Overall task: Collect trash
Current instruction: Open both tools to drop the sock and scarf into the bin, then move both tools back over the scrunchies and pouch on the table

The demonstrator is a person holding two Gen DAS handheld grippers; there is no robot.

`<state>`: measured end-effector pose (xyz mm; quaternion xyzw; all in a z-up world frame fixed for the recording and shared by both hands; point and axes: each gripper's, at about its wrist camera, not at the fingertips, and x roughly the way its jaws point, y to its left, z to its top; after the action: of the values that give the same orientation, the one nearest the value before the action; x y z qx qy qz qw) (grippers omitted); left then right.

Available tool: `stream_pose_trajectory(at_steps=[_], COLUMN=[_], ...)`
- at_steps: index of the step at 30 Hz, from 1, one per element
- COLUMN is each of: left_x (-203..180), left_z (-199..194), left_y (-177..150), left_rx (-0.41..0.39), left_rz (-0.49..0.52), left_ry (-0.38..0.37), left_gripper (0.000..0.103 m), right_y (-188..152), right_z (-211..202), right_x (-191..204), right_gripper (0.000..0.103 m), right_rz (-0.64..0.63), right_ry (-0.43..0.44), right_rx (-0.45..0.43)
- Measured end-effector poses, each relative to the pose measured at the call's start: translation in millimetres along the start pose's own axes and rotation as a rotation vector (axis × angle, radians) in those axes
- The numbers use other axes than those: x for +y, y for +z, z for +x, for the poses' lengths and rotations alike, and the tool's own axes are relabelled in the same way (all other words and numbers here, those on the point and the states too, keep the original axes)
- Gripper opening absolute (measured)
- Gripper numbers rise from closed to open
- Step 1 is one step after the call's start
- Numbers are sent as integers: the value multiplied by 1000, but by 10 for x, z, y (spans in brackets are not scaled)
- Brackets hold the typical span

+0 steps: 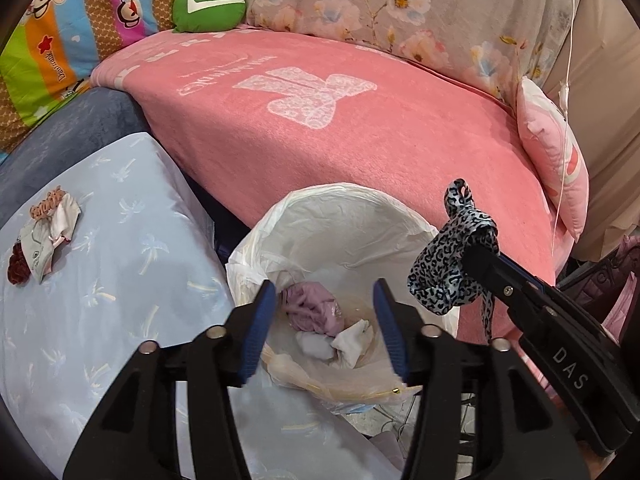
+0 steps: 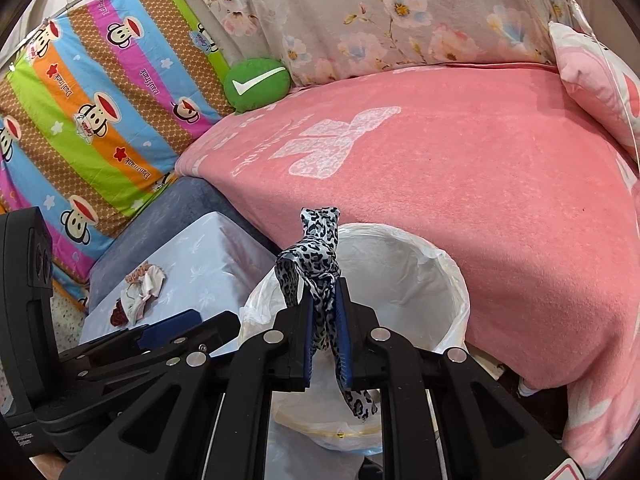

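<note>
Right wrist view shows the right gripper point(image 2: 324, 316) with its fingers clamped tight on a leopard-print ribbon point(image 2: 316, 252), one end sticking up above the tips and the other dangling below, over the near rim of the bin point(image 2: 452, 280). Left wrist view shows the left gripper point(image 1: 326, 328) with its fingers spread wide and holding nothing, poised just above the bin's mouth, where a purple wad point(image 1: 312, 306) and white tissues point(image 1: 340, 344) already lie in the liner. More scraps point(image 1: 44, 236) sit on the pale blue bench point(image 1: 132, 260) to the left of the bin, well apart from both grippers.

The step in hand looks like dropping the ribbon in. To do it well, I would carry the right gripper further over the middle of the opening before letting go, since the ribbon is light and floppy and its tail could drape over the liner's edge or snag on a finger
</note>
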<state>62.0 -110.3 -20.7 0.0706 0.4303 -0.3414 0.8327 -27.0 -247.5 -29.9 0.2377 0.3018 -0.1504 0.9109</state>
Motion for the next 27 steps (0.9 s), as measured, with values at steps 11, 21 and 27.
stream_pose_trajectory(at_steps=[11, 21, 27], left_x=[100, 174, 281], left_z=[-3, -39, -77], left_y=[2, -6, -24], left_rx=[2, -3, -5], left_rz=[-29, -45, -70], left_ry=[21, 27, 41], left_gripper=[57, 57, 58], right_y=[-3, -5, -25], right_z=[10, 8, 25], right_x=[48, 145, 245], right_gripper=[27, 27, 30], right_rz=[-3, -32, -49], right_ry=[0, 16, 31], right_rx=[-9, 0, 8])
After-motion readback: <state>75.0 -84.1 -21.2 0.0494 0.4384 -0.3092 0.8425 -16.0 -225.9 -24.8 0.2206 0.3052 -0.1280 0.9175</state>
